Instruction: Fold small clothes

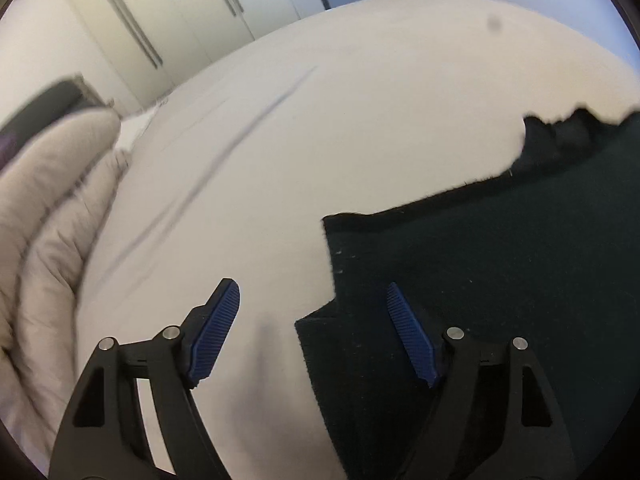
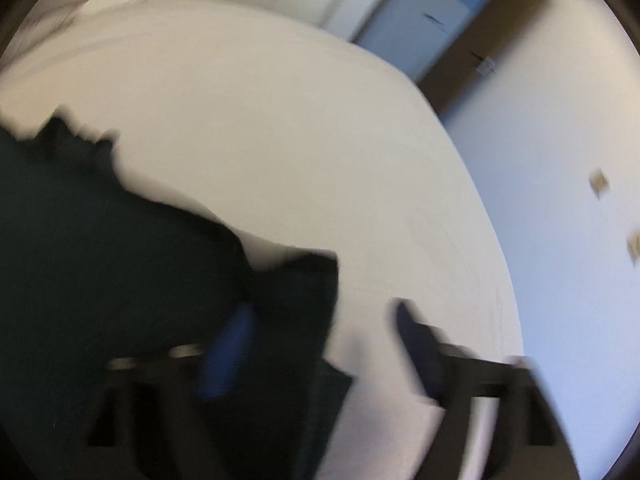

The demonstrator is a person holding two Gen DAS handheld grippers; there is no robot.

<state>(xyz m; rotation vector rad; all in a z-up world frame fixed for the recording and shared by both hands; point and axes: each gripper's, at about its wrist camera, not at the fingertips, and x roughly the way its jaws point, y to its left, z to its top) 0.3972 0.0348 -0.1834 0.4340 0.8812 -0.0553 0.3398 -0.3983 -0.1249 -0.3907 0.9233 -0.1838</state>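
Observation:
A dark, nearly black garment [image 1: 500, 280] lies spread on a white bed sheet [image 1: 300, 140]. In the left wrist view it fills the right half, with a stepped left edge. My left gripper [image 1: 314, 296] is open above that edge, with its right finger [image 1: 408, 332] over the cloth and its left finger [image 1: 216, 328] over the sheet. In the right wrist view, which is motion-blurred, the garment [image 2: 100, 260] fills the left side. My right gripper [image 2: 320, 320] is open over the garment's right edge and holds nothing.
A beige padded duvet [image 1: 44, 220] is bunched at the left of the bed. White wardrobe doors [image 1: 160, 20] stand beyond the bed. In the right wrist view the sheet [image 2: 280, 120] ends at a pale wall [image 2: 560, 160] and a blue door [image 2: 424, 20].

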